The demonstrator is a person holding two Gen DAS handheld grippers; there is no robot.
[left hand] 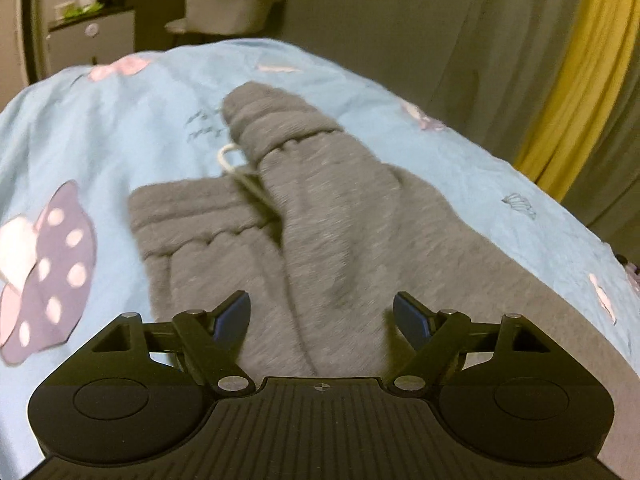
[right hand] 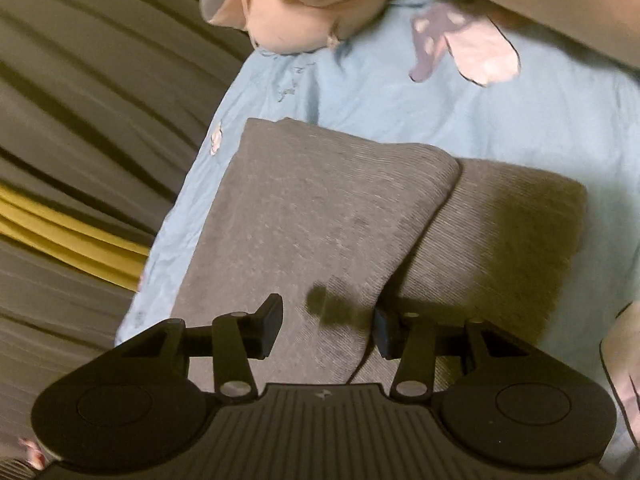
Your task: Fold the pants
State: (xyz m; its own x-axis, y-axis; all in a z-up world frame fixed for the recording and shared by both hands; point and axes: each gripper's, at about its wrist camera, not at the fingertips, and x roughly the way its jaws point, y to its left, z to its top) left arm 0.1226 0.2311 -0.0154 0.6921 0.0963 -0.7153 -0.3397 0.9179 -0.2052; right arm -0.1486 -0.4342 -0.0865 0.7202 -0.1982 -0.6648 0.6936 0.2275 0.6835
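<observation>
Grey sweatpants (left hand: 320, 216) lie on a light blue bedsheet (left hand: 120, 128). In the left wrist view the waistband end shows, one side folded over the other, with a white drawstring (left hand: 236, 168) poking out. My left gripper (left hand: 322, 316) is open and empty, hovering just above the pants' upper part. In the right wrist view the two leg ends (right hand: 320, 216) lie side by side, the left one overlapping the right. My right gripper (right hand: 326, 324) is open and empty just above the legs, casting a shadow on them.
The sheet (right hand: 520, 120) carries pink and purple bow prints (left hand: 48, 264). Grey and yellow curtains (left hand: 560, 80) hang beside the bed. A pink plush toy (right hand: 304, 4) lies at the bed's far end. A white chair (left hand: 232, 4) and cabinet stand beyond.
</observation>
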